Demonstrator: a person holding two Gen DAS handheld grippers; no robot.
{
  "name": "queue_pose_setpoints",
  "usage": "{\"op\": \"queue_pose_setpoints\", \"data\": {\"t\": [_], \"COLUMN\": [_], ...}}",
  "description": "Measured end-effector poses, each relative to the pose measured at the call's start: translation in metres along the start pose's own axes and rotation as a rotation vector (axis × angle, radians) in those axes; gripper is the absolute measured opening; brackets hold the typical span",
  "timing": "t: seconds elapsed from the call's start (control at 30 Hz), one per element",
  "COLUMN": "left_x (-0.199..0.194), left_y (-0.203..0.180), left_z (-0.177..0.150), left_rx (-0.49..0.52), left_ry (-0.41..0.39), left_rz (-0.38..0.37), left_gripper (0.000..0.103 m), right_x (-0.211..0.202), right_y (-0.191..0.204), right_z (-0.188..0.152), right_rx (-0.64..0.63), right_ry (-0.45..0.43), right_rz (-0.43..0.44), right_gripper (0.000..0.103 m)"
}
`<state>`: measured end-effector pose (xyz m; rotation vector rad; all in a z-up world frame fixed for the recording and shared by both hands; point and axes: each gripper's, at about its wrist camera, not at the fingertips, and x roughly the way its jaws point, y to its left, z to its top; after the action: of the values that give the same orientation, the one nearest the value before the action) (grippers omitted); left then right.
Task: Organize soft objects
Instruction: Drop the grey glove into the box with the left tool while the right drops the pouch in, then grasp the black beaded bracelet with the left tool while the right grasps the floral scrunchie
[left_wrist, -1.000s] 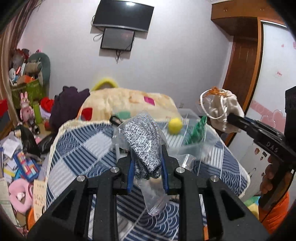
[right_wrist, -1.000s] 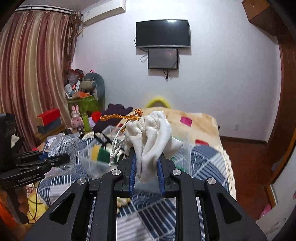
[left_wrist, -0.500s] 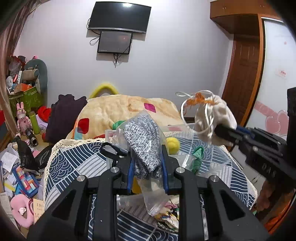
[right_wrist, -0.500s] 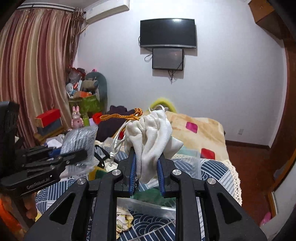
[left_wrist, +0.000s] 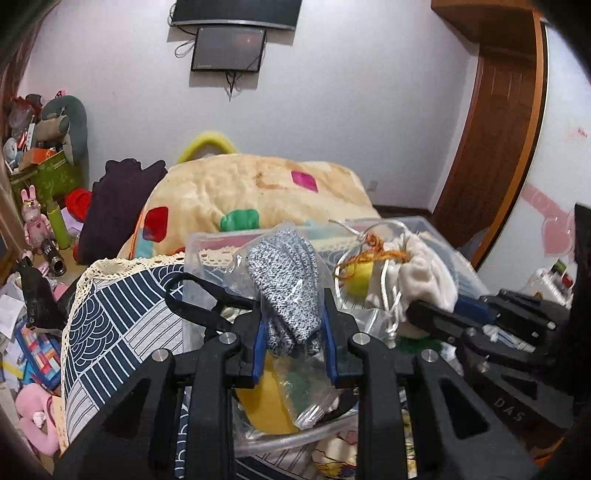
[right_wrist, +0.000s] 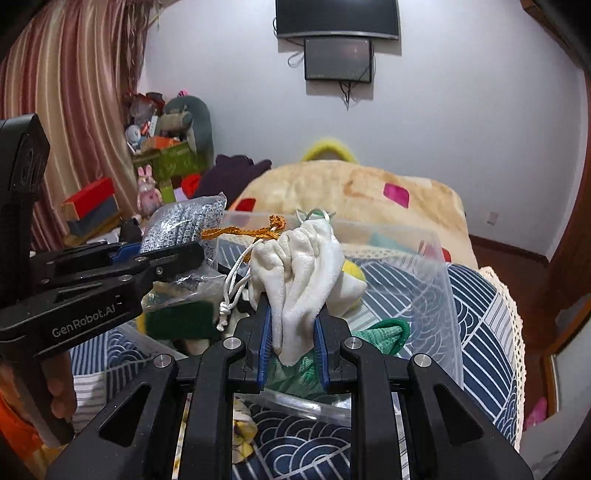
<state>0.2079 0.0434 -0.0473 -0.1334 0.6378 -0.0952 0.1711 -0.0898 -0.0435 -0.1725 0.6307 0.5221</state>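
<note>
My left gripper (left_wrist: 293, 328) is shut on a clear plastic bag holding a grey knitted item (left_wrist: 286, 284); the bagged item also shows at the left of the right wrist view (right_wrist: 184, 225). My right gripper (right_wrist: 291, 328) is shut on a cream drawstring pouch (right_wrist: 303, 273) with white cords and an orange tassel (right_wrist: 247, 230); the pouch shows at the right of the left wrist view (left_wrist: 421, 273). Both are held over a clear plastic bin (right_wrist: 428, 291) on the bed. In the bin lie a yellow soft ball (left_wrist: 358, 280), a green cloth (right_wrist: 384, 332) and a green-and-yellow sponge (right_wrist: 177, 323).
The bin stands on a blue-and-white patterned bedspread (left_wrist: 122, 314) with a lace edge. A beige blanket (left_wrist: 240, 192) and dark clothing (left_wrist: 118, 199) lie behind. Black scissors (left_wrist: 199, 306) lie by the bin. Toys and clutter fill the floor at left (left_wrist: 33, 332). A wooden door (left_wrist: 491, 147) stands at right.
Both grippers have moved closer together and lower, carrying the bagged grey item and the pouch down over the clear bin. Both grips stay shut.
</note>
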Motion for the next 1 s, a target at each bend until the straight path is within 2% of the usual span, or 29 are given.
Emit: {"op": "queue_pose_setpoints", "data": {"t": [0.1, 0.3, 0.4, 0.47, 0.53, 0.6, 0.7, 0.77, 1.0], "left_x": [0.009, 0.008, 0.000, -0.010, -0.018, -0.029, -0.045, -0.059, -0.086], "left_y": [-0.004, -0.007, -0.006, -0.007, -0.008, -0.008, -0.007, -0.006, -0.008], "left_z": [-0.005, -0.010, -0.010, -0.011, -0.011, -0.010, -0.011, -0.014, -0.037], "left_rx": [0.019, 0.040, 0.040, 0.045, 0.046, 0.046, 0.042, 0.046, 0.080], "left_ry": [0.043, 0.054, 0.049, 0.025, 0.005, -0.010, -0.037, -0.068, -0.087], "left_rz": [0.005, 0.018, 0.014, 0.016, 0.017, 0.012, 0.004, 0.007, 0.030], "left_gripper": [0.026, 0.031, 0.042, 0.051, 0.053, 0.055, 0.070, 0.078, 0.091], "right_x": [0.003, 0.009, 0.000, -0.009, -0.020, -0.029, -0.042, -0.053, -0.065], "right_y": [-0.003, -0.004, -0.007, -0.012, -0.014, -0.015, -0.016, -0.015, -0.004], "right_z": [0.001, -0.002, -0.002, -0.002, -0.001, -0.001, -0.001, -0.004, -0.016], "right_rx": [0.006, 0.004, -0.001, 0.000, 0.002, 0.002, -0.005, -0.010, -0.039], "right_ry": [0.020, 0.064, 0.050, 0.026, -0.002, -0.024, -0.047, -0.074, -0.090], "right_rz": [0.005, -0.020, -0.035, -0.041, -0.049, -0.053, -0.041, -0.032, -0.002], "right_gripper": [0.019, 0.022, 0.030, 0.041, 0.046, 0.047, 0.054, 0.065, 0.070]}}
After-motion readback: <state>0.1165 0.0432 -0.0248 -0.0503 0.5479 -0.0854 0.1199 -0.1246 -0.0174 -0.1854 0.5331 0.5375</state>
